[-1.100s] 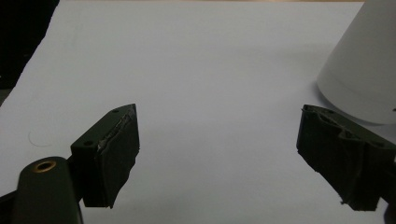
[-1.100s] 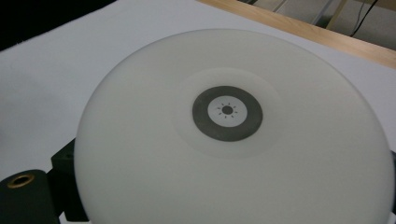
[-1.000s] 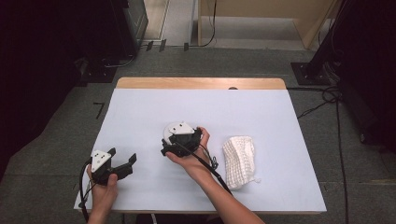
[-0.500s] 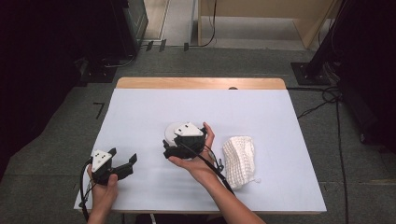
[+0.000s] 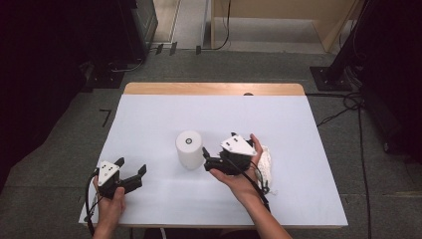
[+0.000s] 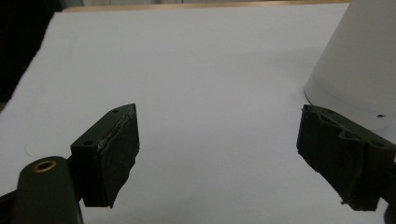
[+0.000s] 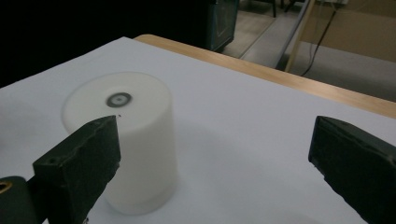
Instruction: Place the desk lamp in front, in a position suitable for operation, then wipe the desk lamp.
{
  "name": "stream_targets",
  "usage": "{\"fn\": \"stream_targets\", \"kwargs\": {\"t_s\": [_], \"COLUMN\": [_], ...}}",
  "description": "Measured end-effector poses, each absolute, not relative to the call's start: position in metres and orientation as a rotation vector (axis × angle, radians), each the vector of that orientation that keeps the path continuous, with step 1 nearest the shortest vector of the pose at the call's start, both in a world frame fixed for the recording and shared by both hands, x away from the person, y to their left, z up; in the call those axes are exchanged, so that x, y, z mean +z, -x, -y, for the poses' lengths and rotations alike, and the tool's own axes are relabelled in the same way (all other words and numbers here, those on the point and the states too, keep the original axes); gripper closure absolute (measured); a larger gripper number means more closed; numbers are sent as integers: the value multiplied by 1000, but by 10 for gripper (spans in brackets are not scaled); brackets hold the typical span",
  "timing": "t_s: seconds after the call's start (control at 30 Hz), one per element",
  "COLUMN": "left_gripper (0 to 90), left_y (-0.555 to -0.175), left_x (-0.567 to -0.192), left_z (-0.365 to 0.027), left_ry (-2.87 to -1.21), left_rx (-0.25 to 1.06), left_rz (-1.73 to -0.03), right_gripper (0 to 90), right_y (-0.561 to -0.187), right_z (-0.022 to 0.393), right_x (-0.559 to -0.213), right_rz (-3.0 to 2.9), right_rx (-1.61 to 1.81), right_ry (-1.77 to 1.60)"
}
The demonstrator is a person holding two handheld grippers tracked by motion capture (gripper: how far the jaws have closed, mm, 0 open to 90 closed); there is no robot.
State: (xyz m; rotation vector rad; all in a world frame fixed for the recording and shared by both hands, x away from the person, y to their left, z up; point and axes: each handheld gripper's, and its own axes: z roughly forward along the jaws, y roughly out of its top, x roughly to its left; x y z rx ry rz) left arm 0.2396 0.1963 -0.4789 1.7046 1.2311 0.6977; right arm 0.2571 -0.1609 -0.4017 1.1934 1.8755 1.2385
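Observation:
A white cylinder [image 5: 189, 149] with a small grey ring on its top stands upright in the middle of the white table [image 5: 298, 129]. My right gripper [image 5: 208, 160] is just to its right, pointing at it. Its jaws have just been opening and now stand wide, with nothing between them. In the right gripper view the cylinder [image 7: 126, 140] rises behind the left jaw of the right gripper [image 7: 215, 126]. My left gripper [image 5: 132, 167] rests near the front left corner, open and empty. The left gripper view has the cylinder [image 6: 359, 65] at the upper right, beyond the left gripper [image 6: 218, 109].
A crumpled white cloth [image 5: 266, 167] lies on the table right behind my right hand. The table's far edge is bare wood [image 5: 214, 88]. Dark equipment and cables stand on the floor around the table.
My right gripper has let go of the white cylinder and pulled away to the right, leaving it standing upright. The left gripper has stayed where it was.

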Motion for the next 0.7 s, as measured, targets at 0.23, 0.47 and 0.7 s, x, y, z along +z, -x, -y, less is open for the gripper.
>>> {"fn": "stream_targets", "kwargs": {"t_s": [0.23, 0.47, 0.7], "left_gripper": [139, 140, 142], "left_y": [-235, -232, -230], "left_x": [-475, -466, -461], "left_z": [-199, -187, -154], "left_ry": [-1669, -1669, -1686], "left_rx": [663, 604, 594], "left_rz": [-1166, -1101, -1049], "right_gripper": [81, 129, 203], "right_y": [-236, -230, -230], "right_z": [219, 255, 266], "right_x": [-416, -436, -449], "right_rz": [-1754, -1746, -1783], "right_rx": [1151, 1120, 1123], "right_ry": [-1292, -1395, -1432]}}
